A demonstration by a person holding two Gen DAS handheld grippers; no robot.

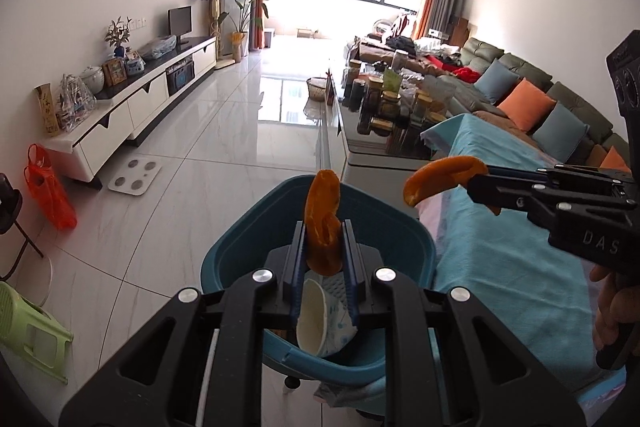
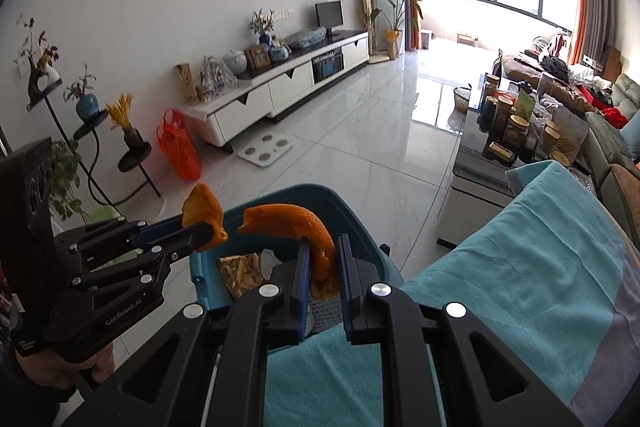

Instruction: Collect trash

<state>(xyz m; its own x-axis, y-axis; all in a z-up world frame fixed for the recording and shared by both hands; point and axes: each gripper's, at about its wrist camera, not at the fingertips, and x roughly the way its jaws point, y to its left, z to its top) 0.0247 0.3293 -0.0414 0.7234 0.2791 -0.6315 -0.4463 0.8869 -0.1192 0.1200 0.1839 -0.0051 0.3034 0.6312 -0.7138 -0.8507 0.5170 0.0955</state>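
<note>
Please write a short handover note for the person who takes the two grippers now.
Left gripper: shut on an orange peel, held above the blue bin.
Right gripper: shut on a second orange peel, at the bin's edge beside the teal-covered table.
Done: paper cup and a snack wrapper already in the bin.
Left: drop both peels in.

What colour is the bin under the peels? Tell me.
The trash bin is teal blue, clearest in the left wrist view.
</note>
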